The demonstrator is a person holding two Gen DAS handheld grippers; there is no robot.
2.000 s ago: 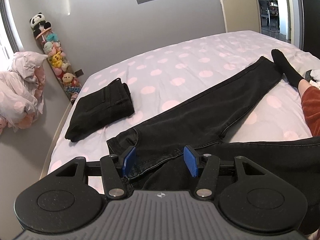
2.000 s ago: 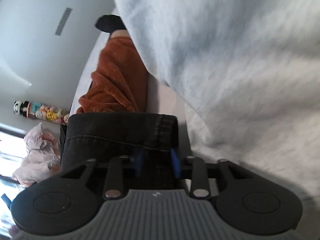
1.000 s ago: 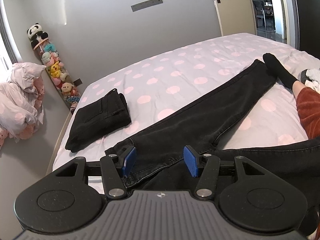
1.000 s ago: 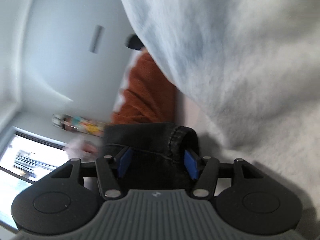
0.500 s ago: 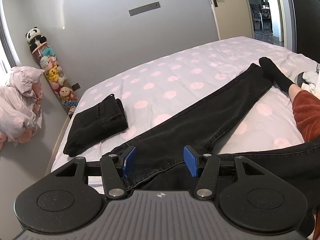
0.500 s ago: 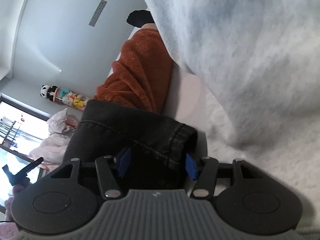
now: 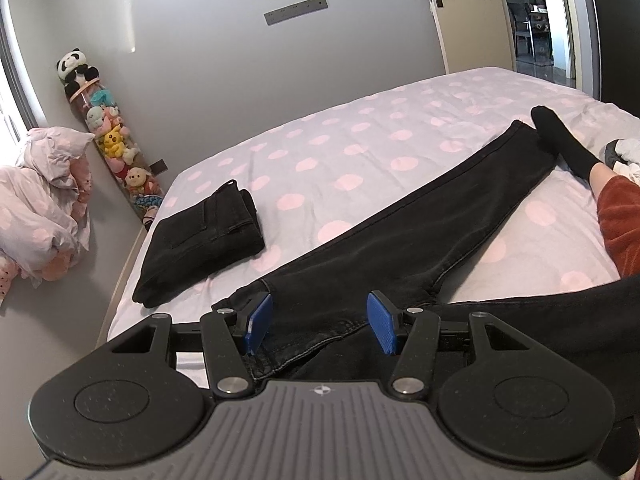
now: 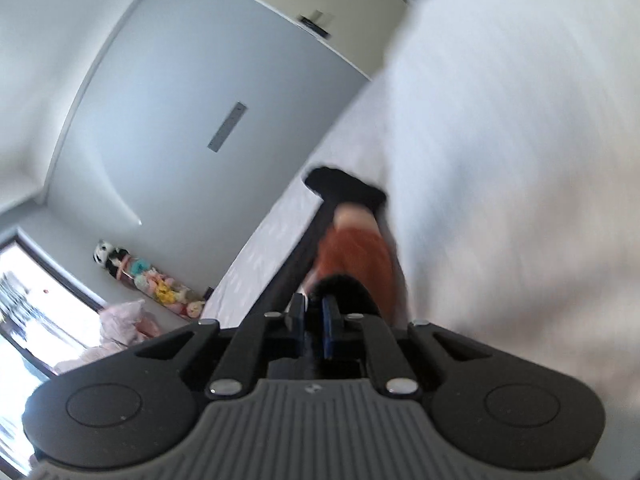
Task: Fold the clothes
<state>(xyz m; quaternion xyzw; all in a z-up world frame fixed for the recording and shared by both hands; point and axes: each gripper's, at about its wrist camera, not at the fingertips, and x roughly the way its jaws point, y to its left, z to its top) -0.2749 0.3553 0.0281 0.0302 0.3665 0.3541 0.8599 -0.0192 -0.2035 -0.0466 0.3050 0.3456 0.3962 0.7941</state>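
Right gripper [image 8: 311, 322]: has just clamped onto the long black denim jeans [image 7: 420, 240], to lift a fold.
Left gripper [image 7: 320, 322]: jaws apart over the waistband, gripping nothing.

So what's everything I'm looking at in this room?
Unfolded jeans: one, black, stretched across the bed.
Folded jeans: one, black, bed's left edge.
Bed: one, lilac with pink dots.
Soft toys: a column, mixed colours, against the wall.
Bedding heap: one, pink, floor at left.
Door: one, cream, far right.
Person's leg: black sock, rust trousers.
Left gripper: open over the waistband.
Right gripper: just closed on black denim.
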